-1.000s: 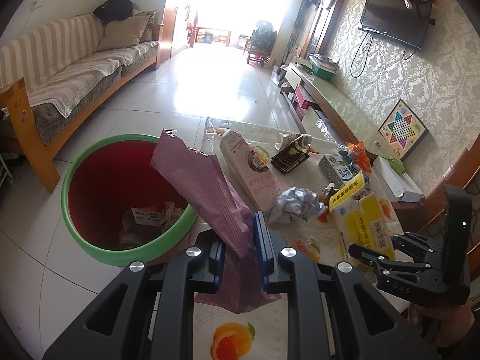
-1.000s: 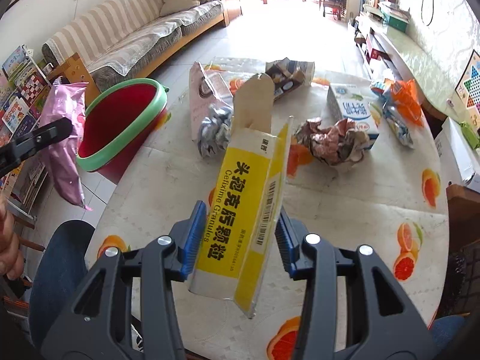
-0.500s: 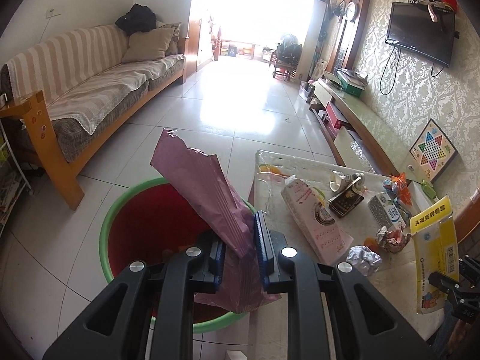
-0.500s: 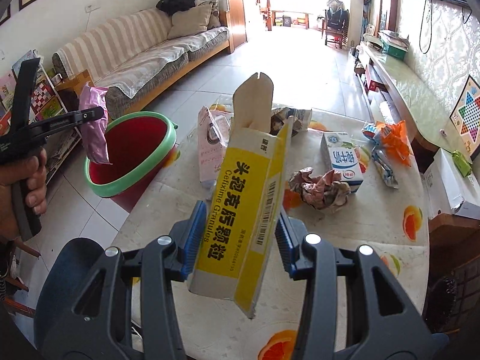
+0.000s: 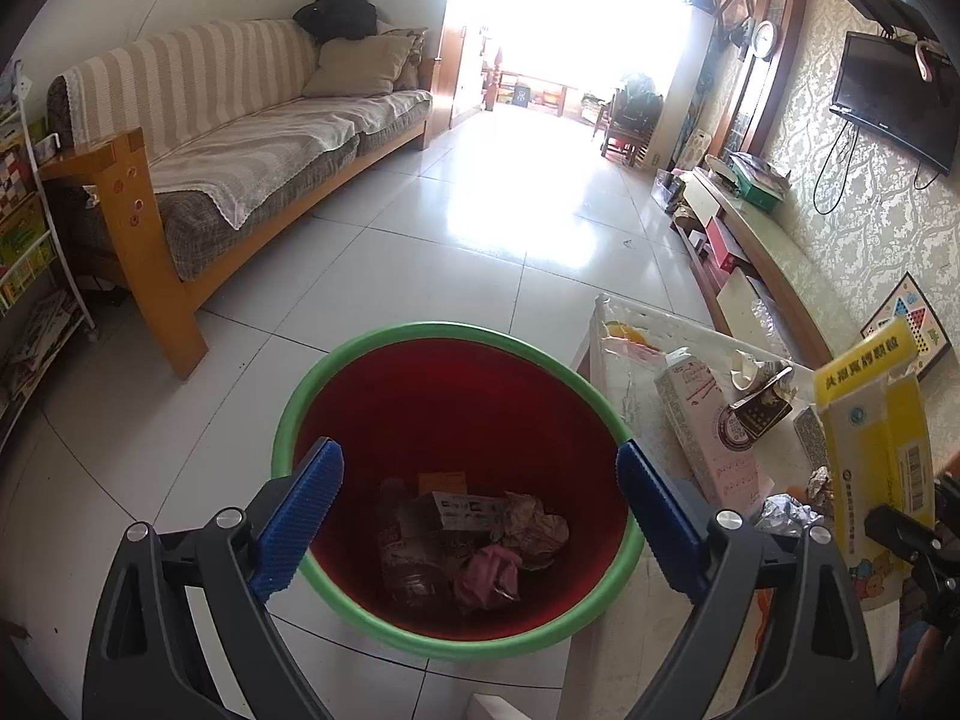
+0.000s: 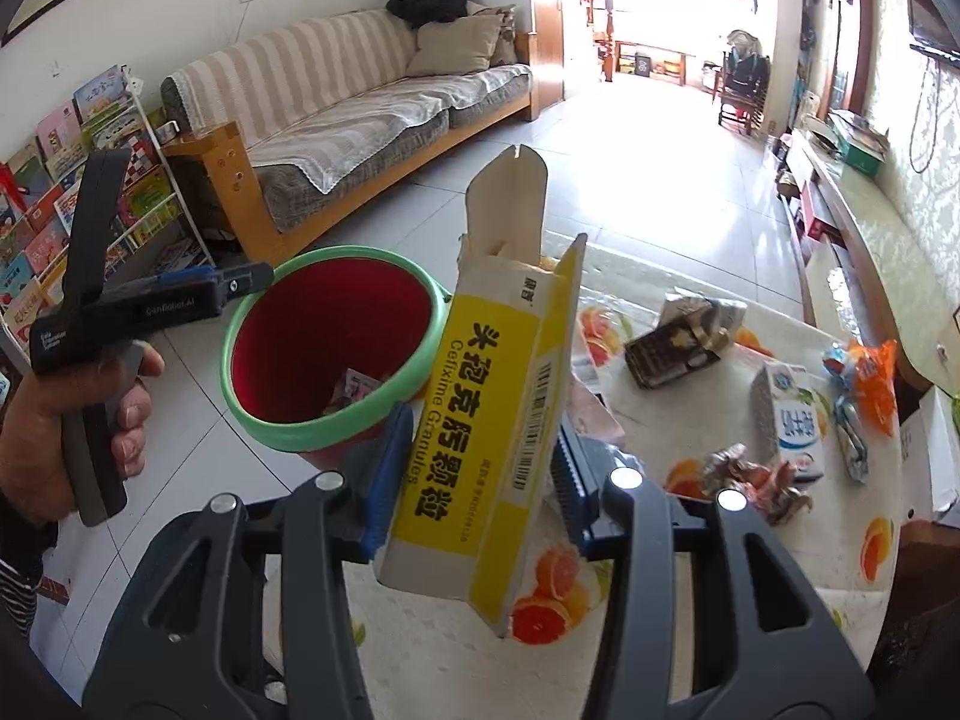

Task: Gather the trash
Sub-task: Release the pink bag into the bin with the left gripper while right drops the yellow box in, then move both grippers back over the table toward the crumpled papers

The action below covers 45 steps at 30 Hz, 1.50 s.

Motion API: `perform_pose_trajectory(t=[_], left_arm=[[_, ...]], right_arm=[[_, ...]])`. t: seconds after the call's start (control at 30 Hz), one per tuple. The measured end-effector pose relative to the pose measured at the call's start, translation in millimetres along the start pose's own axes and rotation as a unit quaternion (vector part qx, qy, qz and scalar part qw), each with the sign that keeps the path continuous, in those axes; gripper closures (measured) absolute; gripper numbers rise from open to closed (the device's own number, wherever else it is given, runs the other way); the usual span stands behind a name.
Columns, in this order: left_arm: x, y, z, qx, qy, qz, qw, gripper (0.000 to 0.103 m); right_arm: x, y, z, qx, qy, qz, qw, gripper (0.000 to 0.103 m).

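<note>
Left tongs [image 5: 477,507] opening, blue pads spread wide, nothing between them. Directly below and beyond the pads, a red bin [image 5: 456,360] with a green rim, standing on the floor beside the worktop [image 5: 624,330]. Down in the bin, a crumpled pink wrapper [image 5: 486,576] lying among a small printed box, balled paper and a dark jar.

Right tongs [image 6: 474,468] clenched on a yellow medicine box [image 6: 492,414], held roughly upright, top flap open and pale, barcode along its narrow side, bold black characters down the yellow face. Beyond the box to the left, the same bin, near the worktop edge. Further left, a hand [image 6: 54,420] gripping the handle of the left tongs above the bin's rim. To the right of the box on the fruit-patterned worktop: a dark torn packet [image 6: 678,342], a small white and blue carton [image 6: 789,420], crumpled foil, an orange wrapper.

Against a second ago: pink wrapper gone from the left pads and now in the bin; left tongs carried from over the worktop to over the bin. Yellow box lifted off the worktop, grip unchanged.
</note>
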<state>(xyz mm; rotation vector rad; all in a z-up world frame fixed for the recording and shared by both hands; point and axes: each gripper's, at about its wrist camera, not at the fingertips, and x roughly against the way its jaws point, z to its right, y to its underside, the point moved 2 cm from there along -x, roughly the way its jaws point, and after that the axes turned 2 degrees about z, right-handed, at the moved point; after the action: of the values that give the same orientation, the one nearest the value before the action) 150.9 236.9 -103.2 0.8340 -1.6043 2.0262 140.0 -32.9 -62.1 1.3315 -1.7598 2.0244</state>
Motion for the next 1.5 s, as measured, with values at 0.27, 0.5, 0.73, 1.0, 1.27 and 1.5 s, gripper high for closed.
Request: perform_pose_trajectory(t=[0.27, 0.5, 0.73, 1.0, 1.27, 1.5], left_arm=[[38.5, 16.4, -44.5, 0.025, -0.028, 0.017, 0.9992, 0.013], [69.5, 29.7, -86.3, 0.064, -0.051, 0.032, 0.9961, 0.010], [84.7, 47.7, -111.8, 0.084, -0.073, 0.032, 0.9932, 0.008], [86.7, 53.1, -128.8, 0.101, -0.086, 0.028, 0.9908, 0.008], [78.4, 38.3, -91.3, 0.076, -0.058, 0.039, 0.9947, 0.008], [75.9, 25.7, -37.3, 0.036, -0.023, 0.043, 0.9981, 0.008]], right_arm=[[-47.4, -43.0, -55.9, 0.046, -0.041, -0.001, 0.998, 0.059], [-93.5, -60.7, -98.8, 0.072, -0.058, -0.022, 0.995, 0.059], [-138.6, -60.5, -134.1, 0.089, -0.064, -0.058, 0.992, 0.059], [-140.8, -61.7, -159.8, 0.121, -0.060, -0.067, 0.989, 0.005], [-104.6, -61.1, -131.2, 0.111, -0.041, -0.045, 0.992, 0.005], [-56.5, -50.1, -70.3, 0.056, -0.020, -0.028, 0.998, 0.005]])
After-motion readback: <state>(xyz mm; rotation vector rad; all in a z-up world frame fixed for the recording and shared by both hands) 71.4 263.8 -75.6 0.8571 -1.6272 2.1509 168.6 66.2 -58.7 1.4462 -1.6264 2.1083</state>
